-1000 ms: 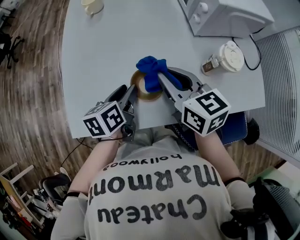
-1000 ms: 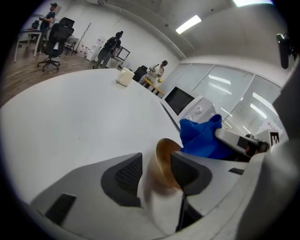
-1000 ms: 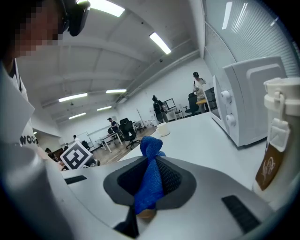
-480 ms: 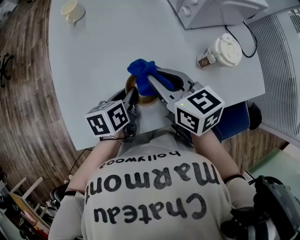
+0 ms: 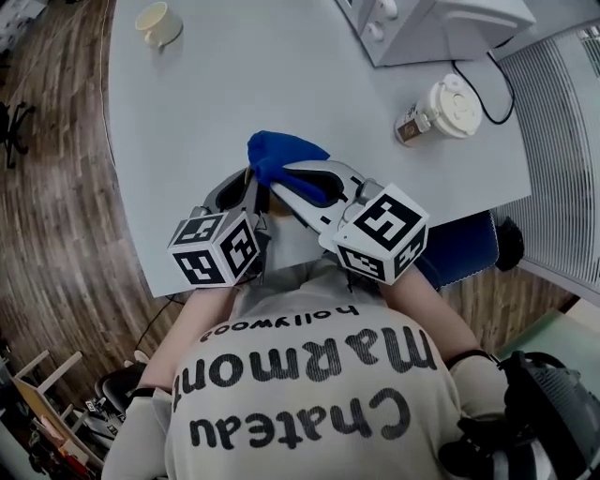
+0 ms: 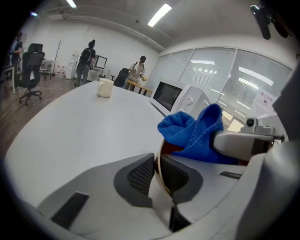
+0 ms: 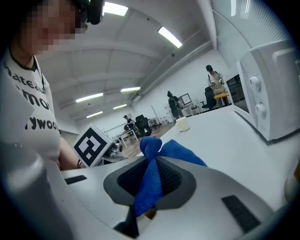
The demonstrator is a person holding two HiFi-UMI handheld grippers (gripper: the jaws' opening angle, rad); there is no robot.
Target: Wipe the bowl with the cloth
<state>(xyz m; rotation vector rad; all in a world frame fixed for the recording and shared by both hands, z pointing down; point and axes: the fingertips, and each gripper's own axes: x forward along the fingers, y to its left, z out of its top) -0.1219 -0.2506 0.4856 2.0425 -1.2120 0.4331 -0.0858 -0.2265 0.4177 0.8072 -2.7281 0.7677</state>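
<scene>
Left gripper (image 6: 157,169) jaws have just been closing and now pinch the thin rim of the brown bowl (image 6: 174,148), which sits near the front edge of the grey table (image 5: 216,84). Right gripper (image 7: 149,183) clamps the blue cloth (image 7: 151,149) between its pads. The bunched cloth is over the bowl and hides most of it in the head view. Cream mug (image 5: 157,22), lidded paper cup (image 5: 448,108) and white microwave (image 5: 450,23) are well apart, further back.
</scene>
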